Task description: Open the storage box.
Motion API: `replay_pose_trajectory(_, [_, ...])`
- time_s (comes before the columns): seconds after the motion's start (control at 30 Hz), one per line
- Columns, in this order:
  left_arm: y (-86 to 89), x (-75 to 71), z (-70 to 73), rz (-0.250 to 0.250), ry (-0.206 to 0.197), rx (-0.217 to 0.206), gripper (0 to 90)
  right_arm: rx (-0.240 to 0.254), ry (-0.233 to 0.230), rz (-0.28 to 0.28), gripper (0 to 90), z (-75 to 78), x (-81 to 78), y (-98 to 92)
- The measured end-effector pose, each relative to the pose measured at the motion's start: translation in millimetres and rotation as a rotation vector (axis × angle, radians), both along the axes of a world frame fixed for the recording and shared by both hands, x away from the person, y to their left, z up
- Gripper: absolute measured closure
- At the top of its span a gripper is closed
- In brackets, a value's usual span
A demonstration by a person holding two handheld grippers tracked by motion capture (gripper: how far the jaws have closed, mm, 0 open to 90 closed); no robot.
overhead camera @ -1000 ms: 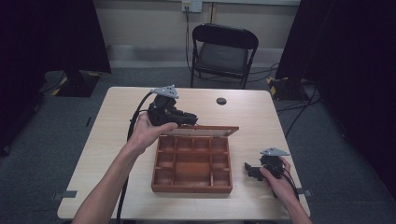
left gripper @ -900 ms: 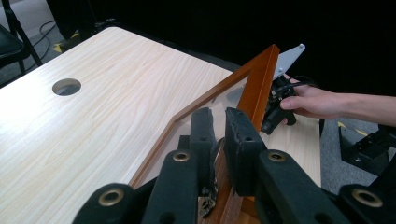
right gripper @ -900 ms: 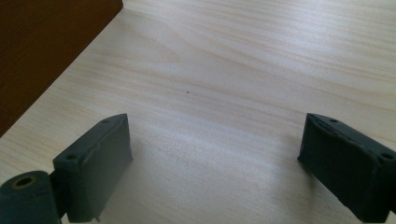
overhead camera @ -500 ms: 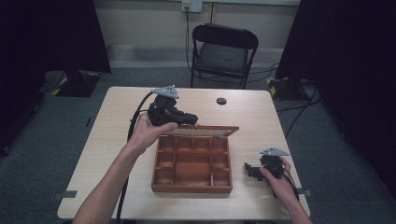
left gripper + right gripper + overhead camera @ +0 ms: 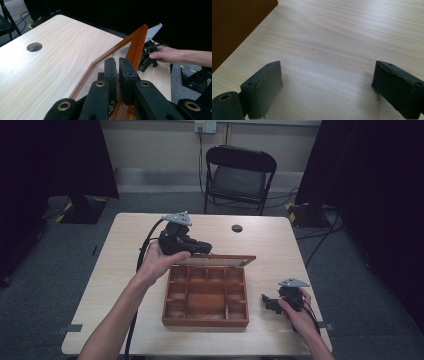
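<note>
A brown wooden box [image 5: 205, 322] with several empty compartments sits in the middle of the table. Its glass-paned lid [image 5: 220, 260] stands raised at the far side. My left gripper [image 5: 202, 249] reaches in from the left and is shut on the lid's frame. In the left gripper view the jaws [image 5: 118, 62] pinch the lid [image 5: 136, 42] along its edge. My right gripper [image 5: 266, 301] rests on the table to the right of the box, pointing toward it. In the right gripper view its jaws [image 5: 327, 82] stand wide open over bare wood, with the box wall [image 5: 234, 25] at upper left.
The light wooden table [image 5: 125, 270] has a round cable hole [image 5: 237, 228] near its far edge. A black folding chair [image 5: 239, 175] stands behind the table. A black cable [image 5: 142, 255] trails from the left gripper along the forearm.
</note>
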State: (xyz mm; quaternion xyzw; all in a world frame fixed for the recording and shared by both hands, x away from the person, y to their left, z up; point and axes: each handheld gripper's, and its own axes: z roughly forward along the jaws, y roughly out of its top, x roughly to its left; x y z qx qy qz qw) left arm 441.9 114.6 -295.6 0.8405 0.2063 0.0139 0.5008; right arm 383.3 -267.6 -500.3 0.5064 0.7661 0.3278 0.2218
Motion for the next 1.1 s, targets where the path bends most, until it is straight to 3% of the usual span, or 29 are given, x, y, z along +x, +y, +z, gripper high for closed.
replay_pose_trajectory(1.1, [-0.4, -0.4, 0.6, -0.001, -0.007, 0.006, 85.6, 0.000, 0.000, 0.000, 8.3, 0.0, 0.0, 0.0])
